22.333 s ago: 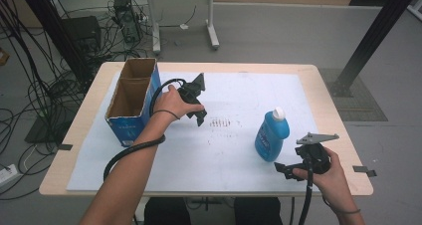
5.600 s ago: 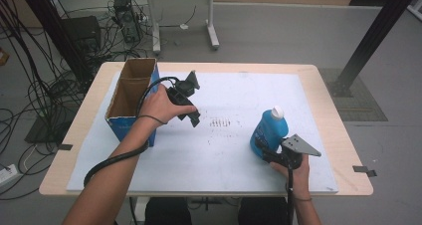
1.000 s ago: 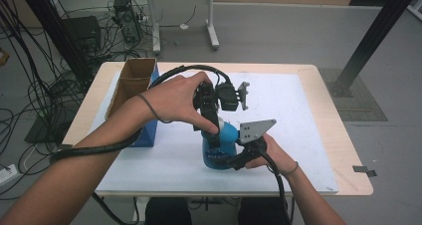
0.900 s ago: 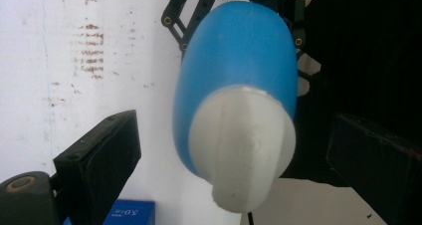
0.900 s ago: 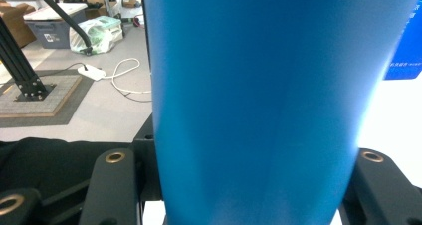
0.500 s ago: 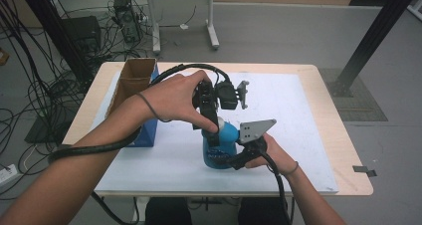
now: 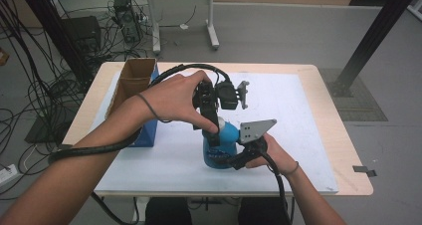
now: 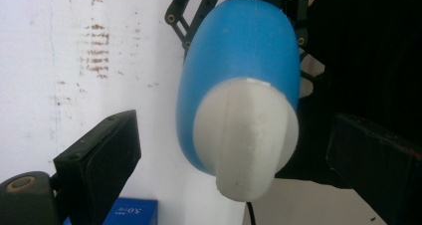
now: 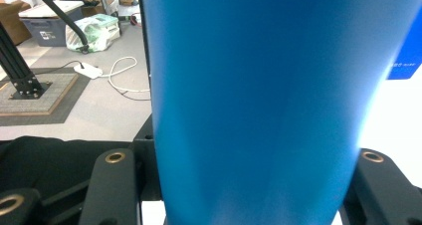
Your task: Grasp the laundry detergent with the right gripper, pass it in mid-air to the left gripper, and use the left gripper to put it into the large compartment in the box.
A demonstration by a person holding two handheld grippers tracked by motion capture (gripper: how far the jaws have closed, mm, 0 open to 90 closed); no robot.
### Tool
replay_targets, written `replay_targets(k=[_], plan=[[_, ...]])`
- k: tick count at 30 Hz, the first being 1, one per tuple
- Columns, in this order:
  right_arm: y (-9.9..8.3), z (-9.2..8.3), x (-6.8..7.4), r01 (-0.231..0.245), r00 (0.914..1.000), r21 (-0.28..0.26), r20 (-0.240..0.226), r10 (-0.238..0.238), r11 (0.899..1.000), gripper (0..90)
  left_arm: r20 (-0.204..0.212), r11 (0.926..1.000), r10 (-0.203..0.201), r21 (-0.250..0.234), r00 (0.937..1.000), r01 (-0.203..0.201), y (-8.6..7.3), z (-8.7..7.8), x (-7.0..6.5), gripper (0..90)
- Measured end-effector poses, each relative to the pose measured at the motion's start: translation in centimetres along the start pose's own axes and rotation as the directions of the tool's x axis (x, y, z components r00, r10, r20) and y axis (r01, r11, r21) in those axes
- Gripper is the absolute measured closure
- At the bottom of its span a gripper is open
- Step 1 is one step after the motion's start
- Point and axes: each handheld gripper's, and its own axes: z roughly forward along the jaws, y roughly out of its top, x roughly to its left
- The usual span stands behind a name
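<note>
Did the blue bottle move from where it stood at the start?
Yes. The blue bottle has gone left toward the cardboard box, from the right part of the white mat to its middle.

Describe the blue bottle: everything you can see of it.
The blue bottle stands upright on the white mat near the table's front edge. It looks like smooth, glossy plastic, with a rounded body narrowing to a white cap, still on, and a dark label low on its front. The right gripper is clamped on its lower body from the side. The left gripper comes down from above, its jaws standing either side of the cap with gaps showing.
</note>
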Motion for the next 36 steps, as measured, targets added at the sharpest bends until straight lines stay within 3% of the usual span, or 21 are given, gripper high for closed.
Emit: replay_targets(k=[12,36], plan=[[0.18,-0.03,0.1,0.007,1.0,0.004,0.002,-0.007,1.0,42.1,-0.033,0.9999,0.014,-0.005,0.9994,-0.014,-0.11,-0.05,-0.49,5.8],[0.24,-0.01,0.19,0.005,1.0,0.003,0.004,-0.005,1.0,42.1,-0.027,1.0,0.002,0.005,0.9996,-0.002,-0.15,0.19,-0.43,6.9]])
